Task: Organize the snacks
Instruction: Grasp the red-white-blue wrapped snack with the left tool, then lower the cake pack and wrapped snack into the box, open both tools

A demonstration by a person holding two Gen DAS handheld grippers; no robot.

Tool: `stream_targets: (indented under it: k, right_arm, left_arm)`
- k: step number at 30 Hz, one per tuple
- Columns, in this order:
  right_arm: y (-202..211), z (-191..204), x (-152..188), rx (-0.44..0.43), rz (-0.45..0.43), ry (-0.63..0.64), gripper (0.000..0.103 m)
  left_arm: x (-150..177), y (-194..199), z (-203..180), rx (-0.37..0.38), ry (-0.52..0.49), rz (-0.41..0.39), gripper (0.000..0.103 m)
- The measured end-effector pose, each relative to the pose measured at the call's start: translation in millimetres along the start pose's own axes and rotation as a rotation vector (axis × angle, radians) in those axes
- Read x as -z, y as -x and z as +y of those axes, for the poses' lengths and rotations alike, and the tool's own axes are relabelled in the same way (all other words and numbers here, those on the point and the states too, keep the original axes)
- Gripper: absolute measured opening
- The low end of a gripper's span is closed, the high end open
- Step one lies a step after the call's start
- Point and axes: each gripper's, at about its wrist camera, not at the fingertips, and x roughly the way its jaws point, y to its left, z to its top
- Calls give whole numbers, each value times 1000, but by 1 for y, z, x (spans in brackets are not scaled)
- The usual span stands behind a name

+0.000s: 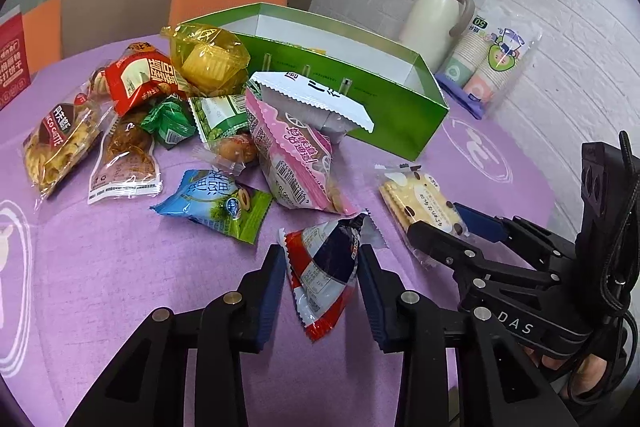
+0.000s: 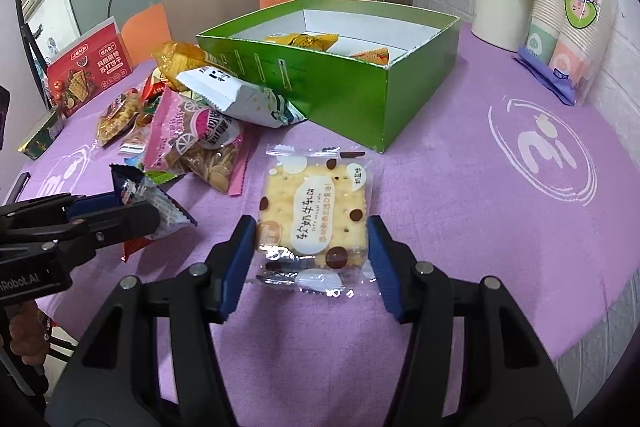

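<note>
The cracker packet (image 2: 314, 215) sits low in the centre of the right wrist view, flat on the purple tablecloth (image 2: 500, 227), a clear wrapper over a pale square cracker dotted with dark chips and a white label. Your right gripper (image 2: 312, 247) straddles it with both blue pads beside its side edges; the jaws stand wide, and I judge they have not yet closed on it.

In the left wrist view, just below centre, the red, white and navy triangular sachet (image 1: 326, 267) stands tilted between the pads of your left gripper (image 1: 322, 267). The pads touch or nearly touch its sides, but you cannot tell from either view whether it is truly pinched.

Both packets lie apart from the heap, likely so each can be grasped without snagging its neighbours. Above them, toward the upper middle of both frames, the green box (image 2: 344, 87) stands open with a yellow packet (image 2: 302, 41) and an orange one already inside, which looks like the destination. The remaining pile of snacks (image 1: 160, 115) crowds the left of the frame, a white bag (image 1: 320, 99) leaning against the box wall.
</note>
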Motion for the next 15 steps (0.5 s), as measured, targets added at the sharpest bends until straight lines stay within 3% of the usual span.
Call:
stream_targets:
  k: [8,15]
  right_arm:
    - [39,5,-25,-96,-115,-4,58]
    - [46,-3,-59,-42,-191,13,58]
  left_arm:
    - [-9,47,3,50,17,-92,37]
    - [-60,68,-8,96,-5,-147,37]
